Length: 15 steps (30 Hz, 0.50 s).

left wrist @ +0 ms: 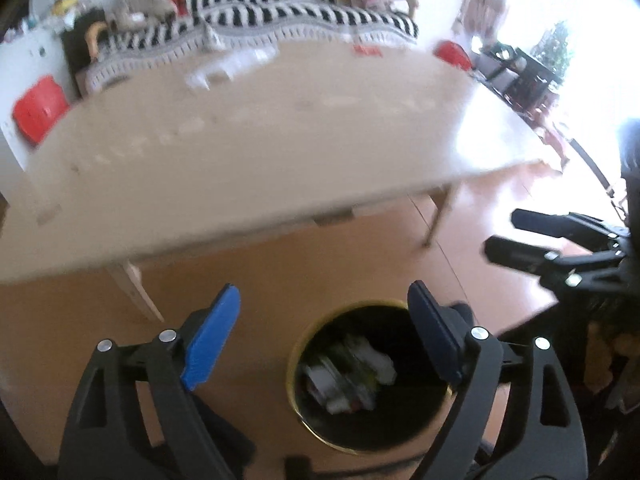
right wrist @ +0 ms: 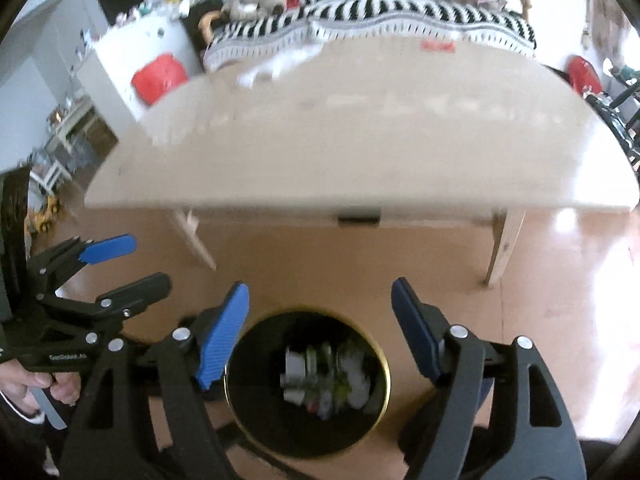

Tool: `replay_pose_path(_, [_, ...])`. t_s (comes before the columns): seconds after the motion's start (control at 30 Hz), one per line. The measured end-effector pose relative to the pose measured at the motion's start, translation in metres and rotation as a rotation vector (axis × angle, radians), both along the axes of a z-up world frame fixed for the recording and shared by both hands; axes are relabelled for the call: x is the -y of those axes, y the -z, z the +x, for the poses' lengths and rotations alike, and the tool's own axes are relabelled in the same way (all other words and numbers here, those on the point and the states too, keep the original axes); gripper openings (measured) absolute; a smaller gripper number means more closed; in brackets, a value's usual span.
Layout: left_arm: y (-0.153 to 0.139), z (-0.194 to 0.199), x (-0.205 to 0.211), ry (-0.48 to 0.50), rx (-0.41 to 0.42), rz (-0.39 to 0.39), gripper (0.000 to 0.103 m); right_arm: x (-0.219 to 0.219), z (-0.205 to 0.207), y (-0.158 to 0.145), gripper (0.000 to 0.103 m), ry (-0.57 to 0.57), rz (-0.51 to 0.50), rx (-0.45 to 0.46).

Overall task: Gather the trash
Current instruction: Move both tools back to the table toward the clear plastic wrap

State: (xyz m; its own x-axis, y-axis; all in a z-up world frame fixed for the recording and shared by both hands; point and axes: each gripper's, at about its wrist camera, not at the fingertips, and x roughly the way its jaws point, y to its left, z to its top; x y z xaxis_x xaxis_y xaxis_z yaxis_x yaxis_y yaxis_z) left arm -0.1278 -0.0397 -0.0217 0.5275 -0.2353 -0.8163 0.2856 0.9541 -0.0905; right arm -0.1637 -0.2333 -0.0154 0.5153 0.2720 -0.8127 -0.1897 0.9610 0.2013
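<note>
A round black bin with a gold rim (left wrist: 295,354) stands on the floor below both grippers and holds several crumpled pieces of trash (left wrist: 348,376). It also shows in the right wrist view (right wrist: 385,360), with trash (right wrist: 324,380) inside. My left gripper (left wrist: 324,312) is open and empty above the bin. My right gripper (right wrist: 320,312) is open and empty above the bin too. White crumpled trash (left wrist: 224,68) lies at the far edge of the table, also in the right wrist view (right wrist: 280,64). A small red piece (left wrist: 368,51) lies at the far edge, also seen in the right wrist view (right wrist: 438,46).
A light wooden table (left wrist: 240,152) stands just beyond the bin, with legs (right wrist: 500,248) near it. A striped sofa (right wrist: 380,12) is behind the table. Red items (left wrist: 38,112) sit at the sides. The other gripper shows at the right edge of the left wrist view (left wrist: 508,236) and at the left edge of the right wrist view (right wrist: 132,260).
</note>
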Motion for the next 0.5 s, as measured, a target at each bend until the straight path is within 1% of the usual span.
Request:
replay_pose_path(0.03, [-0.007,0.008,-0.002,-0.001,0.016,0.003,0.085,0.003,0.011,-0.01,0.073,0.009,0.003,0.022])
replay_pose_path(0.13, [-0.024,0.032,-0.005,0.003,0.068,0.025,0.091,0.009,0.036,-0.03,0.083,0.036,-0.01,0.077])
replay_pose_path(0.2, [-0.033,0.057,-0.006,-0.007,0.117,0.066,0.092,0.013,0.061,-0.039,0.084,0.058,-0.011,0.1])
replay_pose_path(0.23, [-0.035,0.069,-0.006,-0.014,0.129,0.082,0.093,0.015,0.074,-0.042,0.085,0.068,-0.008,0.104])
replay_pose_path(0.33, [-0.032,0.113,-0.008,-0.025,0.133,0.1,0.094,0.022,0.115,-0.044,0.087,0.114,-0.007,0.119])
replay_pose_path(0.37, [-0.031,0.134,-0.008,-0.034,0.135,0.111,0.094,0.024,0.135,-0.042,0.087,0.133,-0.008,0.117])
replay_pose_path(0.5, [-0.017,0.195,-0.008,-0.05,0.145,0.164,0.094,0.038,0.197,-0.032,0.087,0.188,-0.007,0.081])
